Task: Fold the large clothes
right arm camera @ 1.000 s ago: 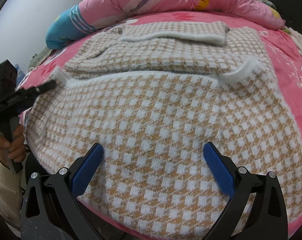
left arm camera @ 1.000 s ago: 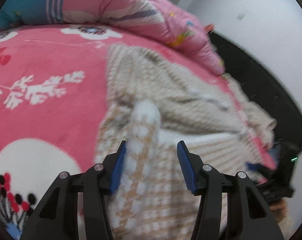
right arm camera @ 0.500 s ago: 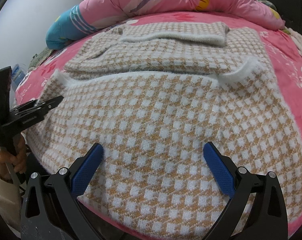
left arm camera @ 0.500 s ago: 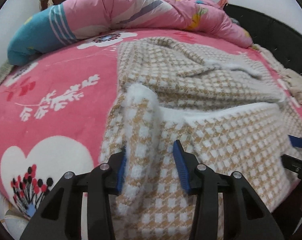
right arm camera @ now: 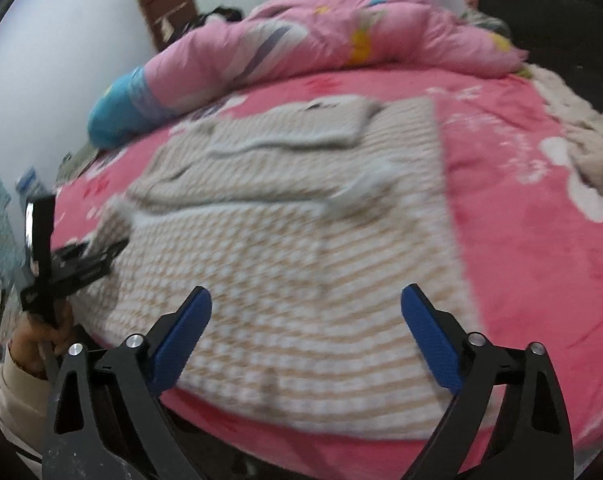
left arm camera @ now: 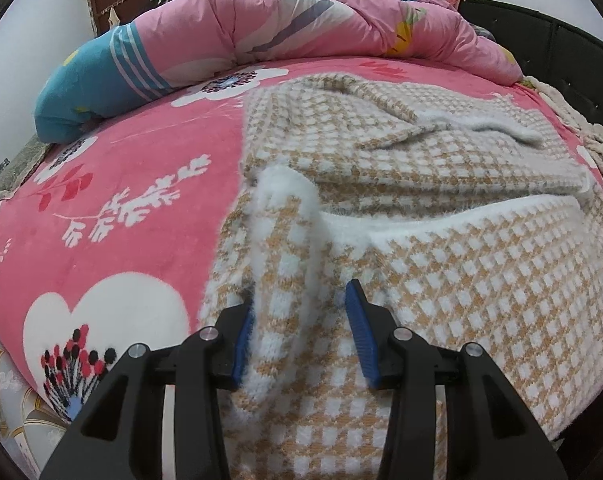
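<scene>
A large tan-and-white checked knit garment (left arm camera: 441,280) lies partly folded on the pink bed; it also shows in the right wrist view (right arm camera: 281,260). My left gripper (left arm camera: 301,336) is open, its blue pads on either side of a raised fuzzy white edge fold (left arm camera: 285,216) at the garment's left side, not clamped. My right gripper (right arm camera: 305,336) is open wide and empty, above the garment's near hem. The left gripper (right arm camera: 81,264) also shows at the left of the right wrist view, held in a hand.
A pink floral blanket (left arm camera: 121,200) covers the bed. A rolled pink and blue quilt (left arm camera: 261,40) lies at the back. A dark headboard (left arm camera: 541,52) runs along the right, with cream fabric (right arm camera: 581,152) beside it.
The right gripper has pulled back and lifted away from the garment, so its view is blurred and wider. The left gripper stays at the white edge fold, jaws a little narrower.
</scene>
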{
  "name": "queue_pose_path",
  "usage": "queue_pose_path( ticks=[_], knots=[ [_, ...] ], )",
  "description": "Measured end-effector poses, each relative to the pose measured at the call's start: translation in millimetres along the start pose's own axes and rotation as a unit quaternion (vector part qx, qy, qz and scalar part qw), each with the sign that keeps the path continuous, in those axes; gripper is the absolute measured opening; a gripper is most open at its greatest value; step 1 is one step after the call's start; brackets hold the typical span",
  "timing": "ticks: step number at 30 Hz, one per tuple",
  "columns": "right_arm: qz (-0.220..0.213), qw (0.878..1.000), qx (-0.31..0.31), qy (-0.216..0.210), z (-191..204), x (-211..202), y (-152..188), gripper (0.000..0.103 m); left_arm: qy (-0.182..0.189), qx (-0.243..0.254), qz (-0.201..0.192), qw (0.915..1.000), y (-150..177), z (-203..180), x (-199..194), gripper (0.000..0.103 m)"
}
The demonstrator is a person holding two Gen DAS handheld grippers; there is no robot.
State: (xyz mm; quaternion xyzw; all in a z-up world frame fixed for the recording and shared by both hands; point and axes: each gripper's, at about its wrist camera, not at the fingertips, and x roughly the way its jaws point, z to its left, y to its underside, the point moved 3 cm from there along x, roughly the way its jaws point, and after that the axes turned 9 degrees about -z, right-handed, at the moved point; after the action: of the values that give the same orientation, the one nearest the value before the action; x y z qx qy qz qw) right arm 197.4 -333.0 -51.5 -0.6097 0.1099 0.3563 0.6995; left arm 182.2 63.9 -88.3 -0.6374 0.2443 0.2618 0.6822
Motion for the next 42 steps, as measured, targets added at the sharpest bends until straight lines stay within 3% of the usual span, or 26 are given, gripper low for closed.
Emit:
queue_pose_path(
  ticks=[9,15,18,24,33,42],
  knots=[
    [0.013,1.000,0.006,-0.019,-39.5,38.8,-40.3,0.057,-0.008,0.002,0.004,1.0000,-0.2,1.0,0.8,0.041],
    [0.063,0.997,0.033,-0.036,-57.0,75.8,-40.1,0.053,-0.007,0.000,0.006,1.0000,-0.2,1.3,0.9,0.041],
    [0.071,0.996,0.043,-0.044,-62.3,65.6,-33.4,0.052,-0.008,0.002,0.005,1.0000,-0.7,0.4,1.5,0.041],
    [0.099,0.991,0.056,-0.066,-67.8,35.8,-15.3,0.036,-0.008,0.002,0.006,0.9999,-0.3,0.7,1.9,0.041],
    [0.126,0.989,0.050,-0.055,-56.6,72.4,-24.6,0.034,-0.013,-0.006,0.015,0.9998,-0.5,1.5,3.4,0.042],
    [0.144,0.989,0.023,-0.031,-47.2,62.3,-16.6,0.031,-0.012,-0.009,0.016,0.9997,0.5,2.9,1.2,0.041]
  ],
)
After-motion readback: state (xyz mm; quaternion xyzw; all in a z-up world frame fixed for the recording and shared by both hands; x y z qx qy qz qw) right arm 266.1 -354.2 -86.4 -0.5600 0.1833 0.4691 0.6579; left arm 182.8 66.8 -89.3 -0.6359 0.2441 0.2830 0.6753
